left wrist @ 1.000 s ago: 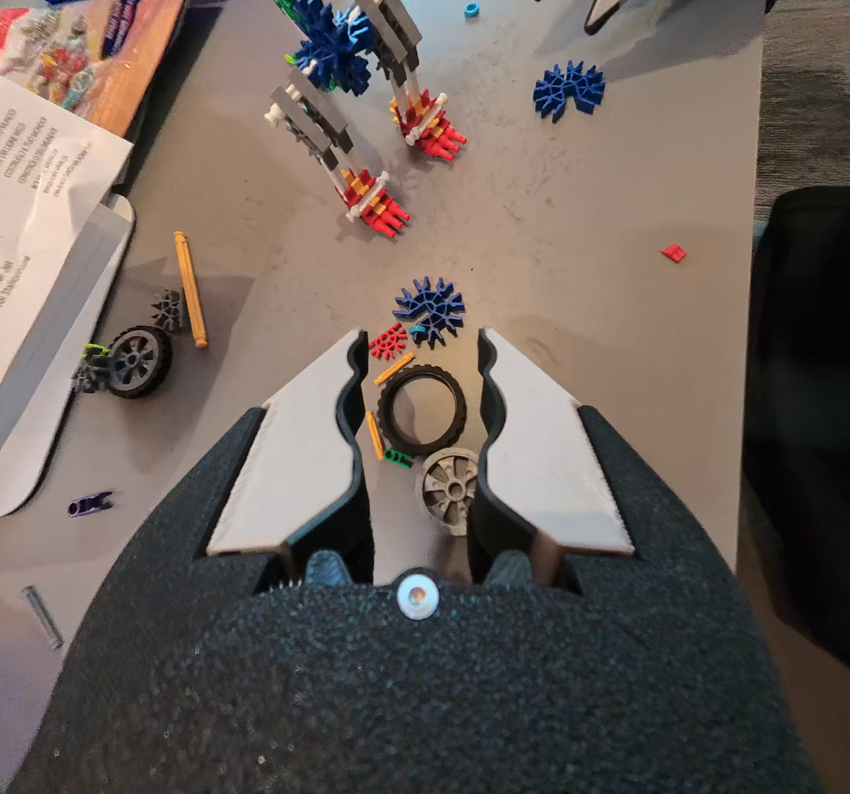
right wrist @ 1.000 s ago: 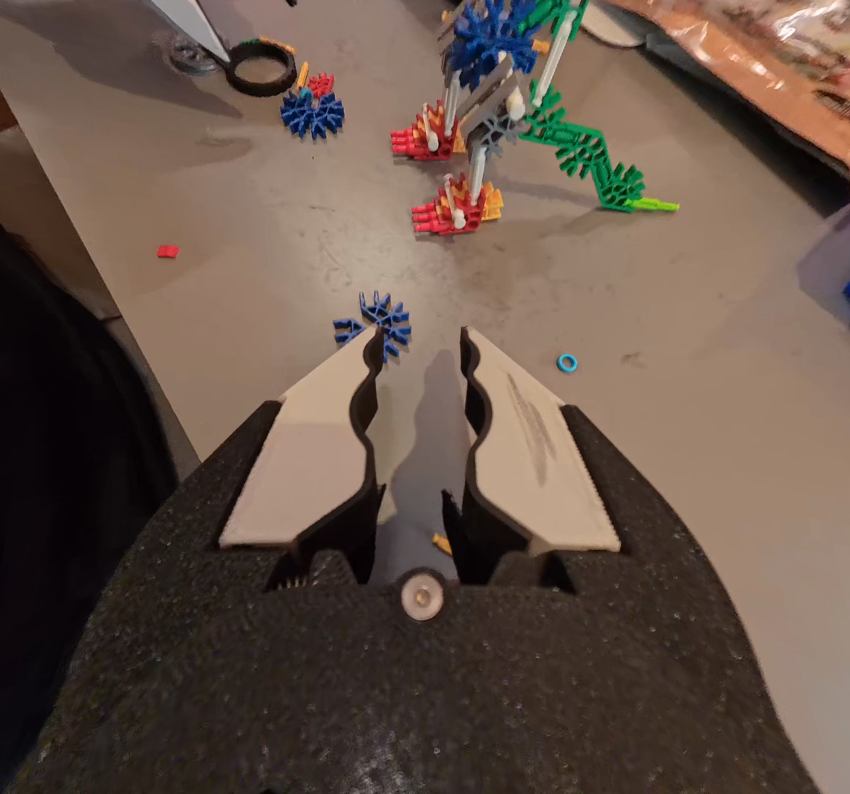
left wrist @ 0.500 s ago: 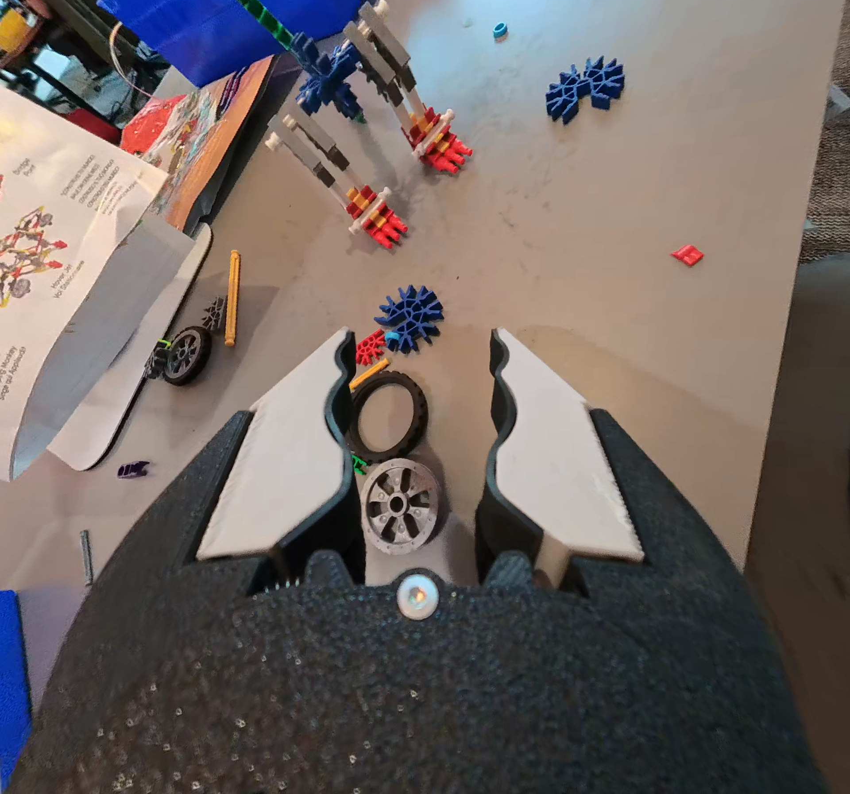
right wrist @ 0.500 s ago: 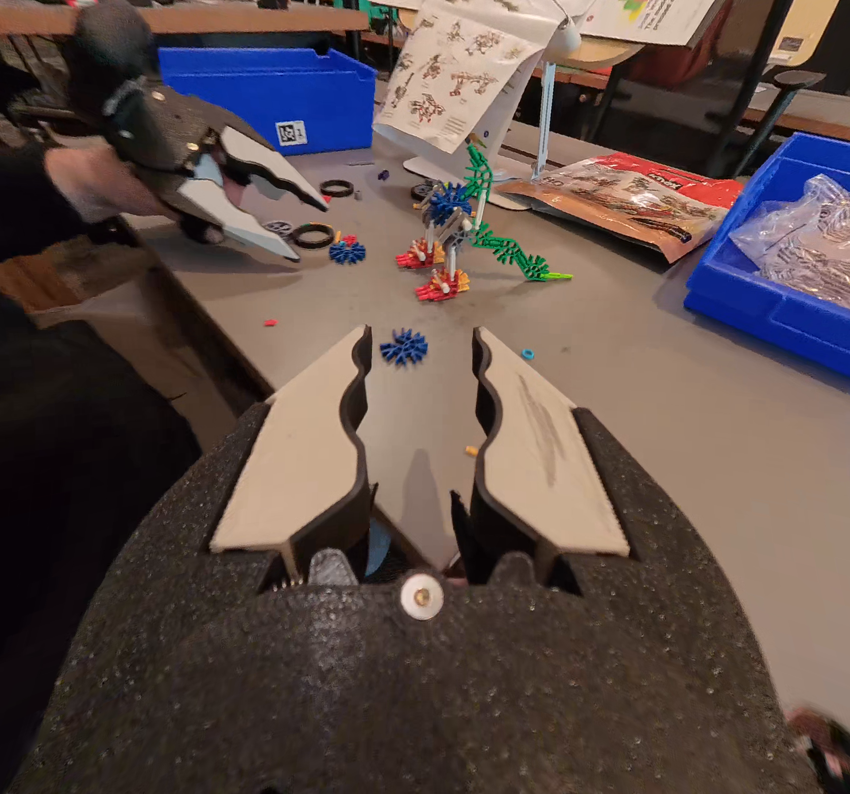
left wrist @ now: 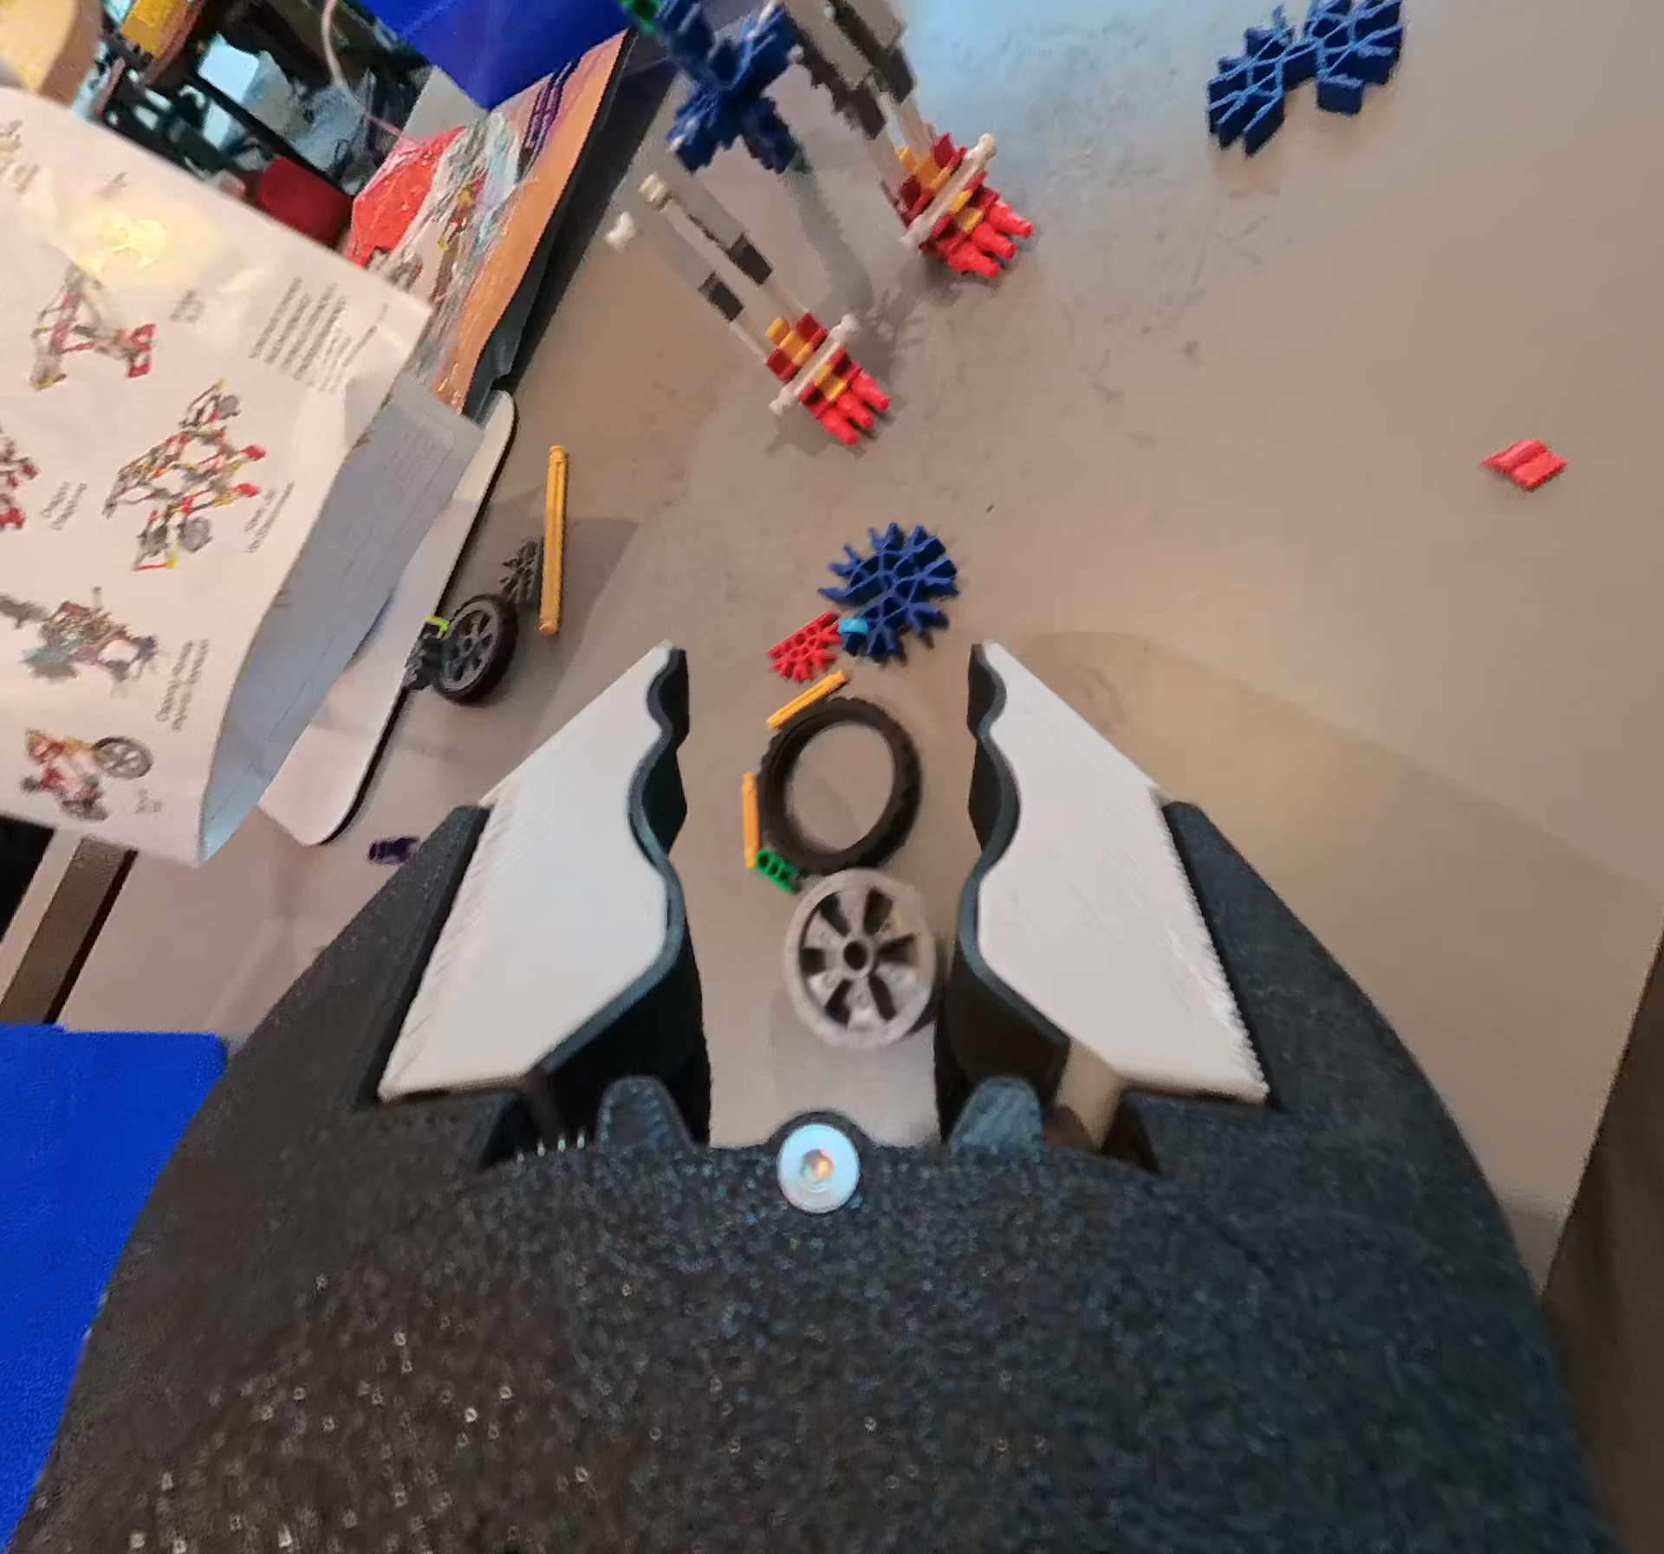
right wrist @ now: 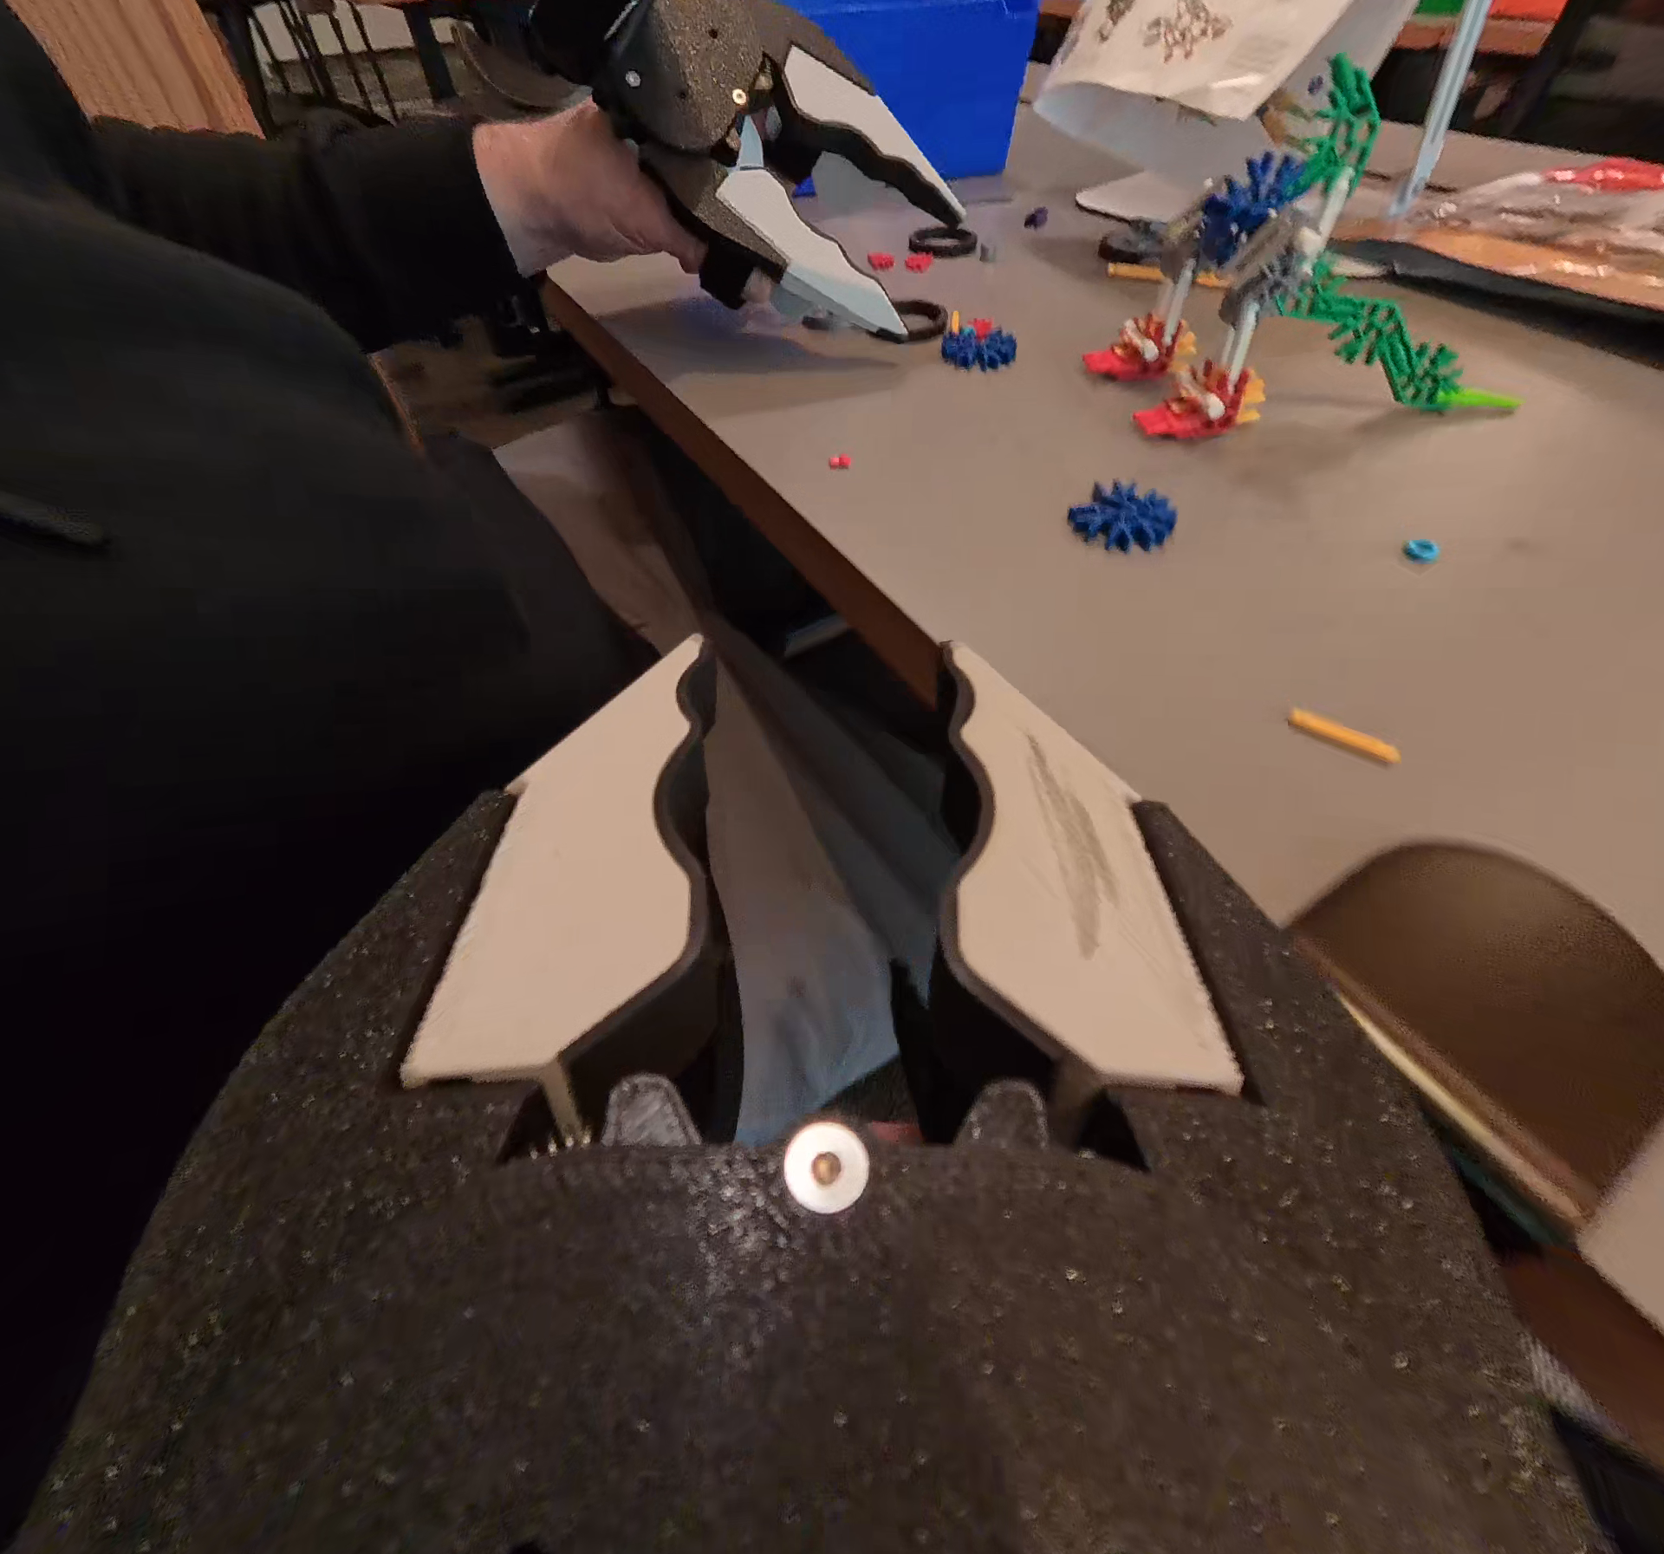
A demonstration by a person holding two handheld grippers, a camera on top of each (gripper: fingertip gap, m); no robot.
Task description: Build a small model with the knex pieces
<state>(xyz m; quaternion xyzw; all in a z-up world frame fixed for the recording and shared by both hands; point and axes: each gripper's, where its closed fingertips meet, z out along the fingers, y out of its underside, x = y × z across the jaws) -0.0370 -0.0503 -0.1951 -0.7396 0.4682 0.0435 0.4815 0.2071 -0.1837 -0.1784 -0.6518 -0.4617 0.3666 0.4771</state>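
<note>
Left gripper (left wrist: 824, 664): jaws apart, empty, hovering over black tyre ring (left wrist: 839, 777) and grey wheel hub (left wrist: 860, 957) on grey table (left wrist: 1261, 700). Blue connector (left wrist: 891, 579) and red connector (left wrist: 804, 646) just past the tips. Right gripper (right wrist: 824, 664): jaws apart, empty, off the table edge, above dark clothing (right wrist: 225, 610). Toy walker model (right wrist: 1252, 250) standing farther back.

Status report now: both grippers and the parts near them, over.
Left gripper open, empty, above black tyre and grey wheel hub. Right gripper open, empty, off the table edge. Over.
</note>
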